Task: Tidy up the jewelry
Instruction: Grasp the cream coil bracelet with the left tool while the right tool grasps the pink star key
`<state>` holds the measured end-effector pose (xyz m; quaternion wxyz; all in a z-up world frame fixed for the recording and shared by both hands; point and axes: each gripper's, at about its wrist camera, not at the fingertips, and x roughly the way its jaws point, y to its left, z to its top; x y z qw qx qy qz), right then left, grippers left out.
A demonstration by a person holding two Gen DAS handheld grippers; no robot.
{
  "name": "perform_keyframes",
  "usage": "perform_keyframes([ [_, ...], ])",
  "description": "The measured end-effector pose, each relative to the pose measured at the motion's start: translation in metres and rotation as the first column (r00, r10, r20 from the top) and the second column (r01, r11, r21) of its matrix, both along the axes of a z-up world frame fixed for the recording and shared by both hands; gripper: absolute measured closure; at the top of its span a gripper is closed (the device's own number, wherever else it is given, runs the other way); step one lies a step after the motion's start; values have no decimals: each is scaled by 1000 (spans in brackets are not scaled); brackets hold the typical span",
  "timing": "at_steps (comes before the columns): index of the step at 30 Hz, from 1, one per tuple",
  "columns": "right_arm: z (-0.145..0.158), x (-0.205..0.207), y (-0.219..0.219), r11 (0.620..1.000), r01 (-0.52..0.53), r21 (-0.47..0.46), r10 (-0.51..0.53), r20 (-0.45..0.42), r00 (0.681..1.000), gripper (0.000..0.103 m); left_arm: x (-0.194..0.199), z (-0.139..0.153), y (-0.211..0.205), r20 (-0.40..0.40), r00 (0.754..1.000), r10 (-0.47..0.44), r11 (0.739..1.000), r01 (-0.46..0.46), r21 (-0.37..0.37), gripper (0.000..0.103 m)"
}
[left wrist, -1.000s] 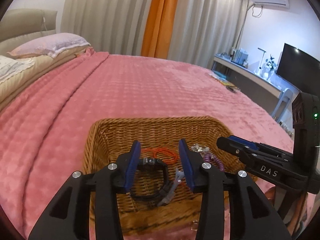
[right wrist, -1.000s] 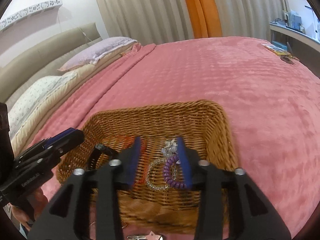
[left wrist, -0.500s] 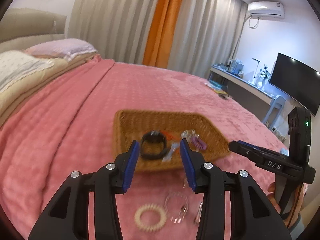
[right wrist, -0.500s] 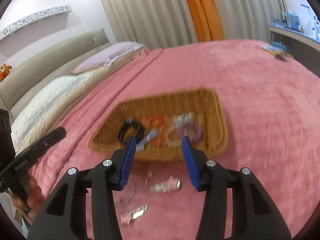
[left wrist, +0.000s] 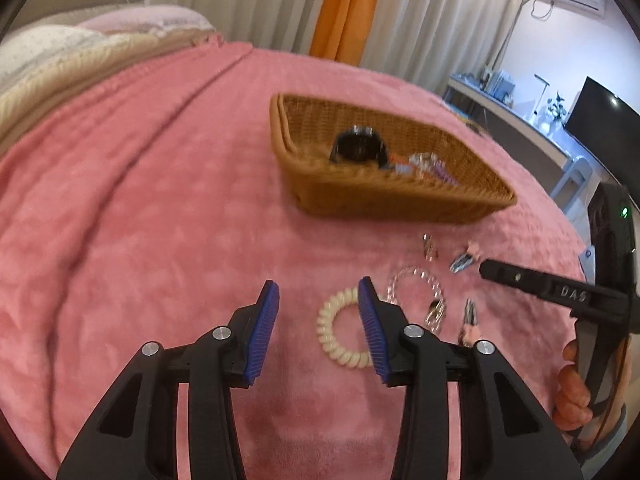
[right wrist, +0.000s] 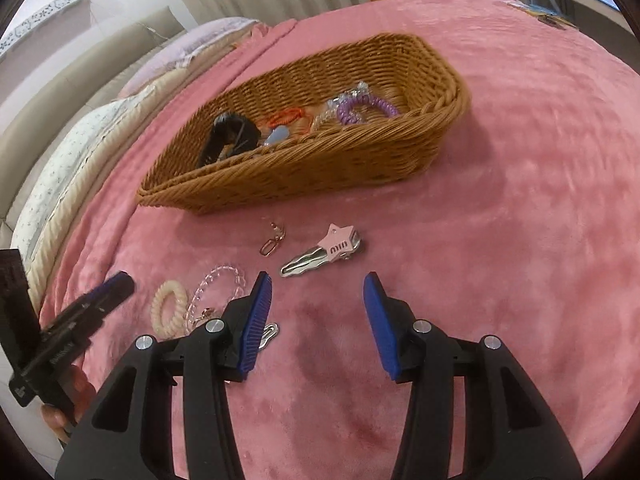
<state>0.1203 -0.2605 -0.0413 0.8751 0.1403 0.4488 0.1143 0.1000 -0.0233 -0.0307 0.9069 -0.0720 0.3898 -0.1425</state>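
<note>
I've got the wicker basket (right wrist: 320,160) sitting mid-bed on the pink blanket (right wrist: 520,200); it's the collection spot. It already holds a black watch (right wrist: 230,136), an orange band (right wrist: 286,115), a purple coil tie (right wrist: 366,109) and some clear bits, so I judge the job approx half done.

The leftovers lie loose on the blanket just near of the basket, w/ easy reach for both hands, which is why I'm hovering here. There's the cream coil tie (left wrist: 344,330), a clear bead bracelet (left wrist: 416,286) just right of it, a small gold clip (right wrist: 274,240), a pink star hair clip (right wrist: 324,252), plus another clip (left wrist: 470,318) partly hidden behind my right tool in the other view.

Left tongs (left wrist: 318,330): spread partway, nothing between the pads. The cream tie lies just behind the right-hand finger, not pinched; contact I can't tell.

Right tongs (right wrist: 318,322): also spread partway, empty, over bare blanket. The star clip is just far of the tips, no touch. My guess is cream tie for left, star clip for right.
</note>
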Motion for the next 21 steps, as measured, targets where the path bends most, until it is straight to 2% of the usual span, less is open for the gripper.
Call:
perform_keyframes([
  [3,-4,4,4,1000,-6,8,6,-27,1000,58,1,-8,1,-13,1000,-18,1000,17,-10,64],
  [11,-8,29,8,997,67,29,-65,-64,996,58,4,-21,0,-60,998,-37,999,36,-16,64],
  [17,-7,44,33,994,75,-82,-79,-41,996,59,4,-23,-2,-64,997,-43,999,42,-23,64],
  [20,-9,45,39,986,78,-144,-83,-27,996,71,4,-23,-4,-63,997,-43,999,42,-15,64],
  [21,-9,45,41,984,80,-162,-85,-24,996,79,4,-23,-4,-63,997,-43,999,43,-11,64],
])
